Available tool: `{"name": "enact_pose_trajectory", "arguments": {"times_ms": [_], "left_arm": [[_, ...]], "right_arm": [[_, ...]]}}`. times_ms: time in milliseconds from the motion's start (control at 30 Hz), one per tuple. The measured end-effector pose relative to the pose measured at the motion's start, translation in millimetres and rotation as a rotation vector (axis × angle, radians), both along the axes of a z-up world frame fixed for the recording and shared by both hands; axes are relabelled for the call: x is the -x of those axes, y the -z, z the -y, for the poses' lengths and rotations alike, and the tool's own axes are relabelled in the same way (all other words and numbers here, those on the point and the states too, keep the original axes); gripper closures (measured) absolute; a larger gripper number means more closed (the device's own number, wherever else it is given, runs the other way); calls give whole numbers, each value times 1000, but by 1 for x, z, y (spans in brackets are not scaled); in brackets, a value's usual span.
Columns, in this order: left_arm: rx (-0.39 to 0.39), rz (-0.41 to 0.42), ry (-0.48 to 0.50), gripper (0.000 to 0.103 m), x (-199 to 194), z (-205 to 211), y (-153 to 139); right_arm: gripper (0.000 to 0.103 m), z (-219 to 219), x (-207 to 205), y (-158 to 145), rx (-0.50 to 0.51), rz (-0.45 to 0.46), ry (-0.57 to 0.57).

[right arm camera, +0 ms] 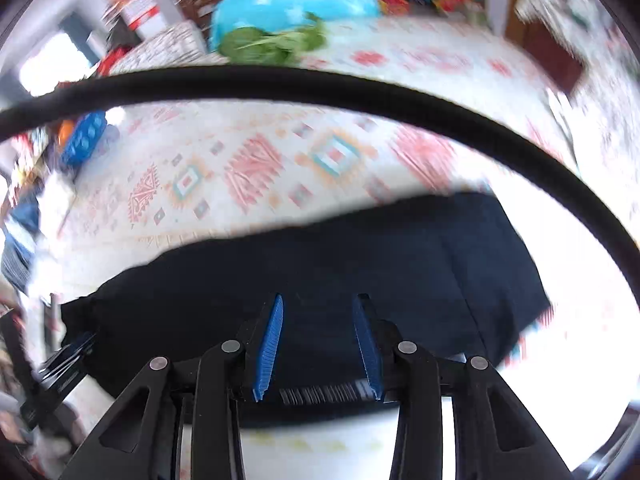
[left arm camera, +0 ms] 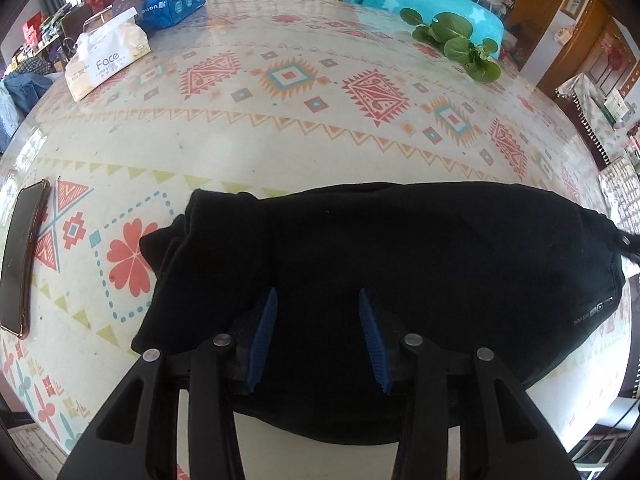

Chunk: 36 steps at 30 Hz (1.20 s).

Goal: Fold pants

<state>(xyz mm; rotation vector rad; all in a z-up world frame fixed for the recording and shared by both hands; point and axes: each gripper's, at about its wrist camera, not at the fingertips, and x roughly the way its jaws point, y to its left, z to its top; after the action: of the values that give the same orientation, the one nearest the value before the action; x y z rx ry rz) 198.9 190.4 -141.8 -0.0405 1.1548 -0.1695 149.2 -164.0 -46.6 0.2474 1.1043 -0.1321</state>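
Left wrist view: pants [left arm camera: 400, 264] lie lengthwise across lower frame, directly beneath left hand-held gripper [left arm camera: 316, 300], jaws spread, empty.

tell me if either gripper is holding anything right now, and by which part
Nothing is held. The left gripper and right gripper both hover with fingers apart over the folded black pants, no cloth between them.

There was one pair of black pants [left arm camera: 400, 264], one phone [left arm camera: 20, 260], one white tissue pack [left arm camera: 108, 60], one blue pack [left arm camera: 176, 2], one bunch of green leaves [left arm camera: 460, 46], and two grippers [left arm camera: 316, 300] [right arm camera: 318, 304].
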Motion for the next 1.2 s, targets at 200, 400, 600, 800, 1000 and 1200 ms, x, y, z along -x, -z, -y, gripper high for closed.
{"name": "enact_pose_trajectory", "arguments": {"times_ms": [200,400,600,800,1000,1200], "left_arm": [[-8,13,2,62,-1,2,1],[-25,29,10,60,-1,6,2],[-21,32,8,60,-5,6,3],[-42,39,13,56,-6,11,4],[-86,53,16,54,-6,18,6],[-122,80,13,52,-6,25,7]], "right_arm": [[59,-15,-60,55,-5,-104,28],[47,17,-46,20,-44,9,-12],[25,99,-4,-2,44,56,127],[25,161,19,31,-44,-33,230],[32,149,16,52,-124,-32,203],[74,135,36,54,-16,-79,234]]}}
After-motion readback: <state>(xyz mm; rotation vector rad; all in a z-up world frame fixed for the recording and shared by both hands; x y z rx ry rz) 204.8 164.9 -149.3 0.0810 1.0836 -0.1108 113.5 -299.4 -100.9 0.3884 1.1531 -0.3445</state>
